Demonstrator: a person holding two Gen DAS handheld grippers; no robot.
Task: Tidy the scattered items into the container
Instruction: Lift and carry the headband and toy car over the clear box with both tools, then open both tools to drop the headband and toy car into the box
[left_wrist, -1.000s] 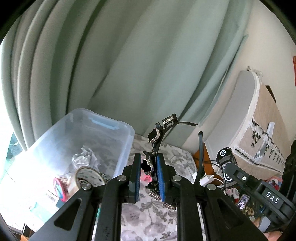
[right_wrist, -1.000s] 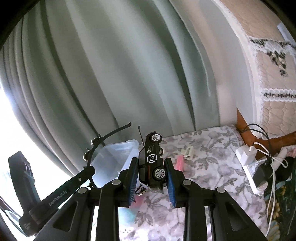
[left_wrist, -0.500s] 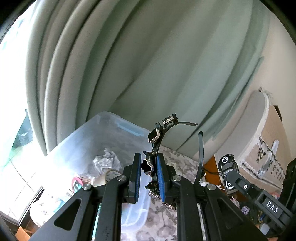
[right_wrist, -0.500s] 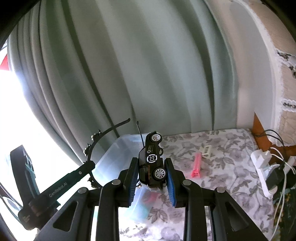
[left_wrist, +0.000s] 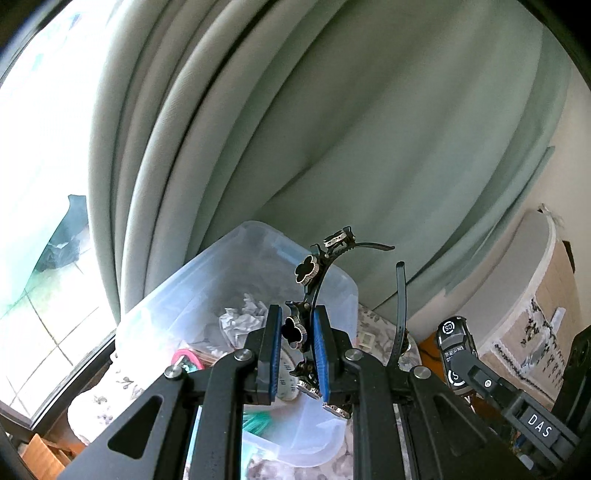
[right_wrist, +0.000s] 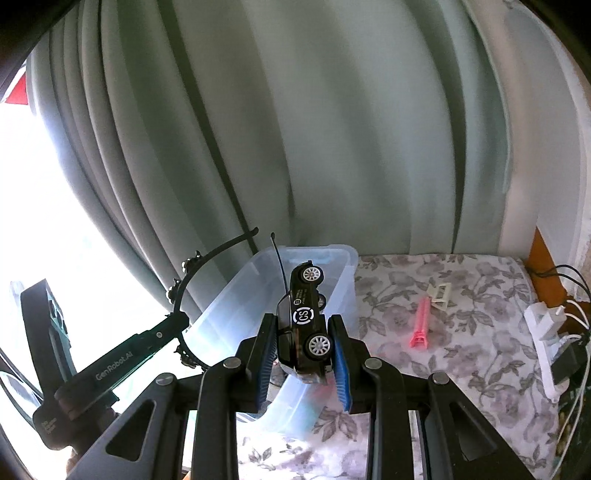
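My left gripper (left_wrist: 298, 334) is shut on a black headband (left_wrist: 314, 284) with clover ornaments and holds it above the clear plastic container (left_wrist: 207, 291). The container holds crumpled paper (left_wrist: 242, 319), a tape roll and other small items. My right gripper (right_wrist: 303, 341) is shut on a black toy car (right_wrist: 304, 321) with an antenna, held just in front of the container (right_wrist: 236, 302). The headband (right_wrist: 192, 280) and left gripper also show at the left of the right wrist view. The car (left_wrist: 452, 341) shows at the right of the left wrist view.
A pink clip (right_wrist: 421, 321) and a cream clip (right_wrist: 441, 293) lie on the floral cloth (right_wrist: 461, 350). A white power strip with chargers and cables (right_wrist: 550, 328) sits at the right edge. Green curtains (right_wrist: 332, 129) hang behind; a window is at the left.
Both grippers have moved left toward the container with their loads. The container now sits directly under the left gripper and closer to the right one.
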